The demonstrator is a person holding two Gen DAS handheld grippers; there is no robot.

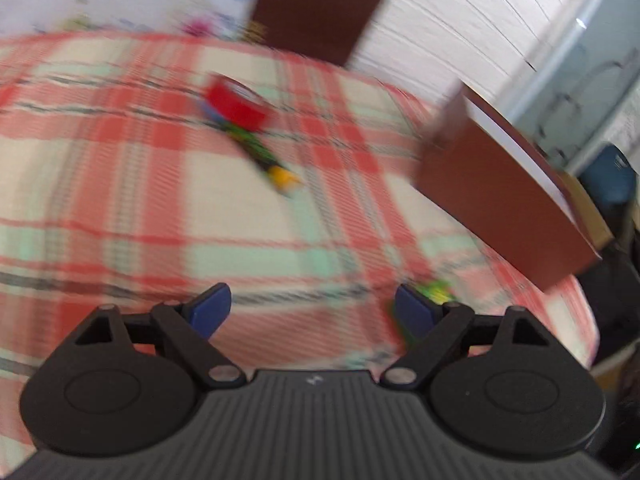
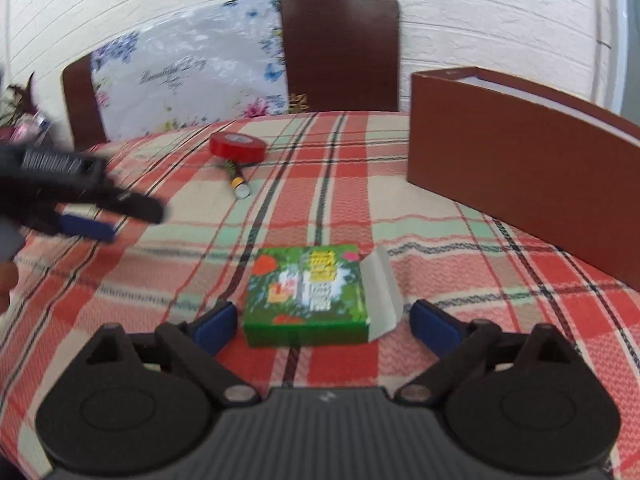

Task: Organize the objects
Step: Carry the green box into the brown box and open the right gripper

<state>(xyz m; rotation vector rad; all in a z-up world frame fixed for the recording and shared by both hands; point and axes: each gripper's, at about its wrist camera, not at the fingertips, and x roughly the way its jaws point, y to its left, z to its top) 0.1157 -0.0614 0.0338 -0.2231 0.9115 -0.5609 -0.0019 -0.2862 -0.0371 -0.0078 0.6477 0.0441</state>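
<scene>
A small green printed box with an open grey flap lies on the plaid tablecloth. My right gripper stands open around it, its blue pads just clear of both sides. Farther back sits a red tape roll with a thin green-and-yellow stick in front of it. The blurred left wrist view shows the same tape roll and stick. My left gripper is open and empty above the cloth, with a bit of the green box by its right finger. It also shows as the left gripper at the right wrist view's left edge.
A tall brown open box stands on the right of the table, also seen as the brown box. Behind the table are a dark chair back, a floral cushion and a white brick wall.
</scene>
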